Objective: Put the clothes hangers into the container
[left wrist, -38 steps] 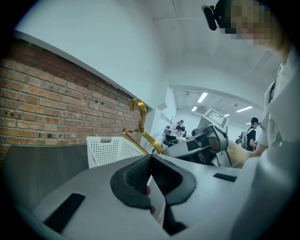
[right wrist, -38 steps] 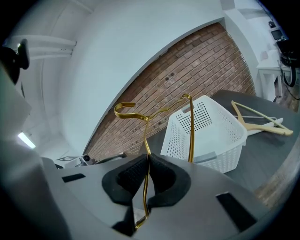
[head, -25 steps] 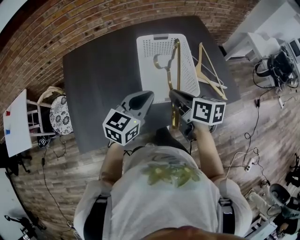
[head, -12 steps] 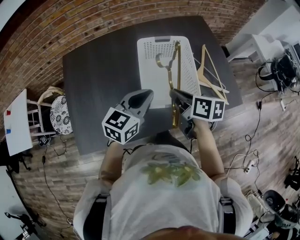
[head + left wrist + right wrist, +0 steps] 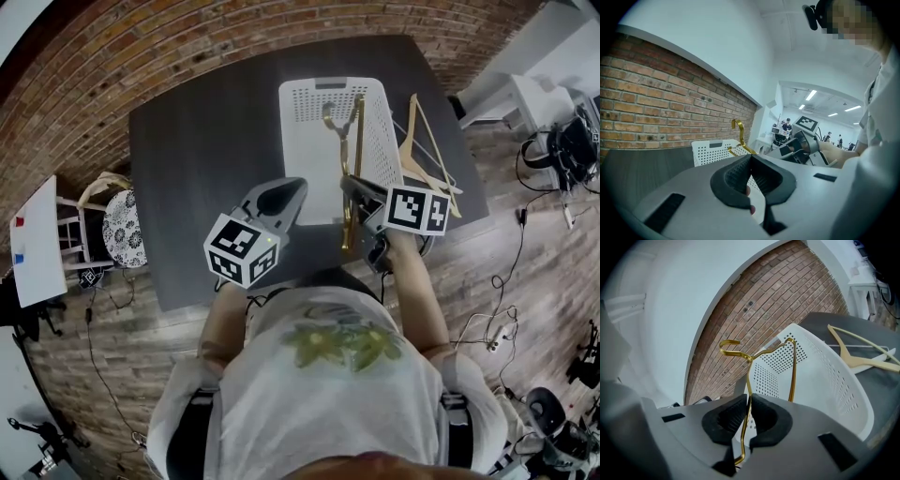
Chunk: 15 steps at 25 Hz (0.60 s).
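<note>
Presently, the left gripper (image 5: 279, 194) hangs near the basket's (image 5: 305, 159) near-left corner, over the dark table (image 5: 197, 169). Its own view shows the jaws (image 5: 750, 161) together with nothing between them.

The white perforated basket stands on the table ahead of both tools, its long side running away from me. I see nothing lying on its floor.

The right gripper (image 5: 352, 189) is at the basket's near rim, right of centre. Its jaws are clamped on the wire of a gold hanger (image 5: 748, 376), the pads pinching one thin bar.

The gold hanger (image 5: 356, 141) stretches from that grip straight away over the right half of the basket. Its long axis follows the basket's long side, and the hook sits at the far end above the interior. Its near end pokes out past the near rim towards me.

My judgement: the hanger is carried but not yet deposited. It must go forward and down before release, or that near end will catch the rim.

A wooden hanger (image 5: 424, 150) lies on the table just beside the basket's right wall. The right gripper is the nearer tool for it.
</note>
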### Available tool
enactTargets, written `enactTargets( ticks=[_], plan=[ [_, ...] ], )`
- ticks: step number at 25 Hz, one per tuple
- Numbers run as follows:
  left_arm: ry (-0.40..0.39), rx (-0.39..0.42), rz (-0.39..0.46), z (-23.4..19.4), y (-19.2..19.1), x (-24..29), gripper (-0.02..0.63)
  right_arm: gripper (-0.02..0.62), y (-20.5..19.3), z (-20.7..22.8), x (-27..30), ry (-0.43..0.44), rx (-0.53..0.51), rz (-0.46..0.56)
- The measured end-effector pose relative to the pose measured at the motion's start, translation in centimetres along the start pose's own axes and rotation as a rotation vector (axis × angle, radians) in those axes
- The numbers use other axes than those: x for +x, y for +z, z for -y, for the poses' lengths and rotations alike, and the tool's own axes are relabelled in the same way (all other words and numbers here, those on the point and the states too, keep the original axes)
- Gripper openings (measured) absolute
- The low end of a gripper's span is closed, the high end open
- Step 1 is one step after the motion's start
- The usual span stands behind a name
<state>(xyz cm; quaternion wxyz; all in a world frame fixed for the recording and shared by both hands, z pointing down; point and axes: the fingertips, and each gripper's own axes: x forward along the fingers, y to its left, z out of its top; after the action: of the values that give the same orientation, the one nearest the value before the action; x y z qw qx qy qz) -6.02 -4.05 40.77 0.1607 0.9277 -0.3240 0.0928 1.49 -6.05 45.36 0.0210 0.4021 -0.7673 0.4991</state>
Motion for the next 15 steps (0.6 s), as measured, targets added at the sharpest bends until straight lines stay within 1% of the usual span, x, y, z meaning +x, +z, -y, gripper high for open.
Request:
enactTargets(
  ticks=[6,15],
  plan=[
    [0.015,-0.004,0.003,-0.9,0.8,0.4,0.029,0.04,0.9,1.2,0.8,-0.025,0.044,0.007],
    [0.023,-0.012,-0.008,-2.2,1.4,1.7,0.029,0.04,1.8,2.5,2.6,-0.038,0.081,-0.017]
  ],
)
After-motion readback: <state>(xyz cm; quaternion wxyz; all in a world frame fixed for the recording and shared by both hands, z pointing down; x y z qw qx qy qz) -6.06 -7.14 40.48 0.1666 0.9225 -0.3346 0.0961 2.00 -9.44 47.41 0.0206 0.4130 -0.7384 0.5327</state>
